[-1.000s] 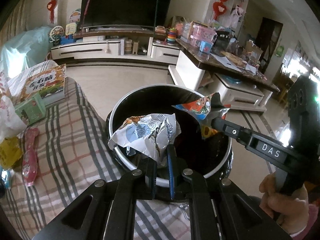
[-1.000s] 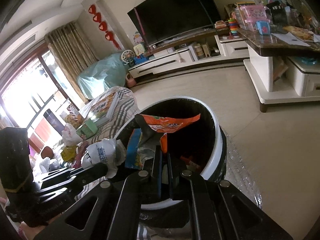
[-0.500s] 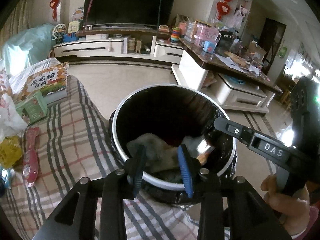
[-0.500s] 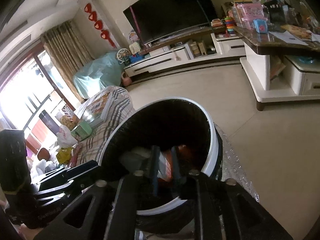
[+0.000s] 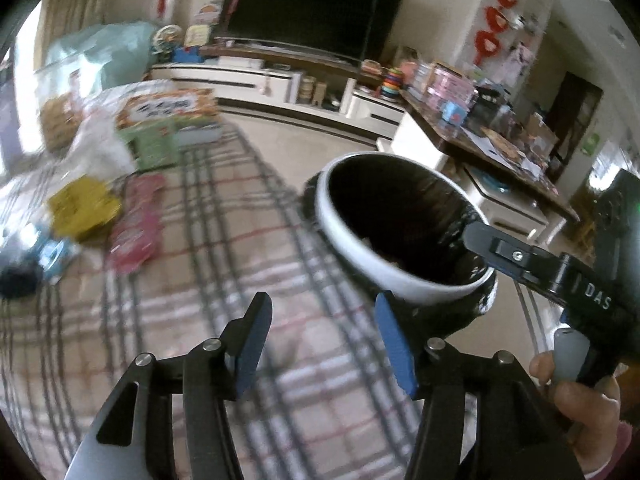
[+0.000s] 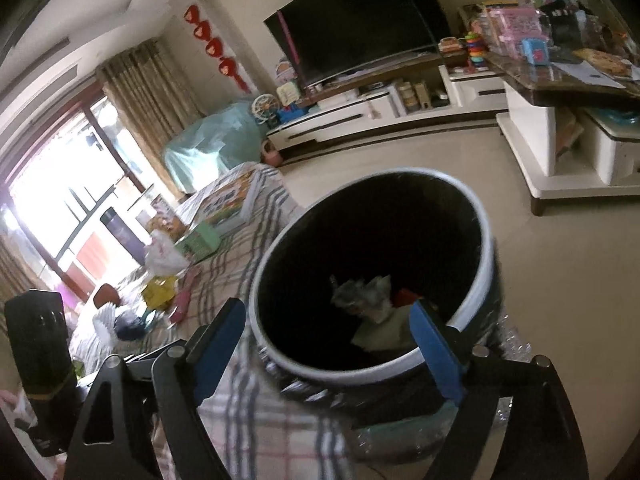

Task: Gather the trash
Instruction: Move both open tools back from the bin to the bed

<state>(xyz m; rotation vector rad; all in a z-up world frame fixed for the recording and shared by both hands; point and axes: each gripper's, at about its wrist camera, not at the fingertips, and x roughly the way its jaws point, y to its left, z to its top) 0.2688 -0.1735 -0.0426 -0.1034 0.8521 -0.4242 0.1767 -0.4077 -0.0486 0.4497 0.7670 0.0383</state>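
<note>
Legible writing: the letters "DAS" appear on the black body of the right gripper (image 5: 480, 240) as seen from the left wrist view. A book (image 5: 168, 106) at 10 o'clock carries large characters, too blurred to read.

Left gripper (image 5: 324, 340): jaws have just been opening and stand partly apart, nothing between the blue pads (image 5: 394, 344). It hangs over the plaid cloth (image 5: 224, 264). The trash bin (image 5: 384, 264) sits at 1 o'clock of it, just beside the right-hand pad.

Right gripper (image 6: 332, 344): jaws have just been opening and stand wide, gripping nothing. The trash bin (image 6: 476, 280) lies directly ahead at 12 o'clock, its near rim between the two fingers.

Container: the bin is round, white-rimmed, lined with a black bag. Inside, in the right wrist view, lie crumpled wrappers (image 6: 368, 296), silvery-grey, with a red scrap beside them.

Remaining items on the cloth, at 9 to 10 o'clock in the left wrist view: a pink packet (image 5: 136, 224), a yellow packet (image 5: 84, 208), a green box (image 5: 154, 148) and a white plastic bag (image 5: 100, 148), all well apart from the bin.

A hand (image 5: 576, 408) holds the right gripper's handle at 4 o'clock.
</note>
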